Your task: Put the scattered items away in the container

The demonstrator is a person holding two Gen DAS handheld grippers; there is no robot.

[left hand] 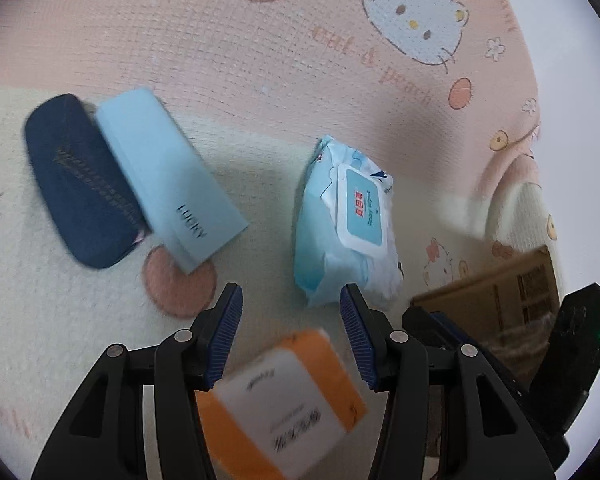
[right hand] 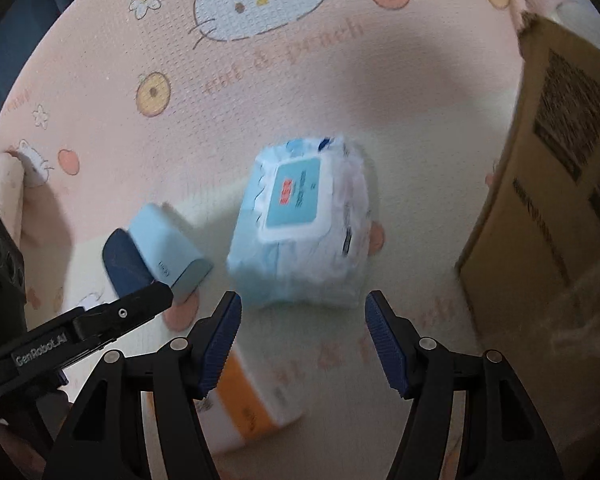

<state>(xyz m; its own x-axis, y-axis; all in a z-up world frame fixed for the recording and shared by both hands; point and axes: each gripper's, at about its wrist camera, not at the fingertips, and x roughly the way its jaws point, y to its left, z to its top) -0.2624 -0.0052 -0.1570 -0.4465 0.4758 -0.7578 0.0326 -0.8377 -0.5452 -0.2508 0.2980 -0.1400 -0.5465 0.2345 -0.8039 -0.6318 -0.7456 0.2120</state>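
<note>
The left gripper (left hand: 291, 334) is hanging over a pink and cream cartoon-cat blanket (left hand: 228, 60) with its jaws spread apart and nothing between them; an orange and white box (left hand: 284, 404) is lying on the blanket directly under the gap, blurred, apart from both blue ribbed pads (left hand: 226, 334). The right gripper (right hand: 303, 338) is likewise standing wide open and gripping nothing, its pads (right hand: 384, 344) framing bare blanket (right hand: 400, 92) just in front of a pack of wet wipes (right hand: 300, 224). The pack is lying flat with its blue and white flip lid facing up, near the middle of the blanket; in the left wrist view the wet wipes (left hand: 342, 224) are sitting just beyond and to the right of the right-hand pad. Further left, a light blue box (left hand: 168, 178) is resting with one long edge leaning on a dark navy case (left hand: 80, 184), the two touching; in the right wrist view the light blue box (right hand: 166, 248) and navy case (right hand: 124, 264) are showing partly behind the left gripper's black body (right hand: 80, 336), with the orange box (right hand: 248, 404) lying below the left-hand pad. A brown cardboard box (right hand: 556, 184) is standing at the right side of the blanket, its printed wall facing the grippers, and it is appearing at the right edge of the left wrist view as well (left hand: 496, 296). None of the scattered things is lying inside it as far as the views are showing; its inside is out of sight.
</note>
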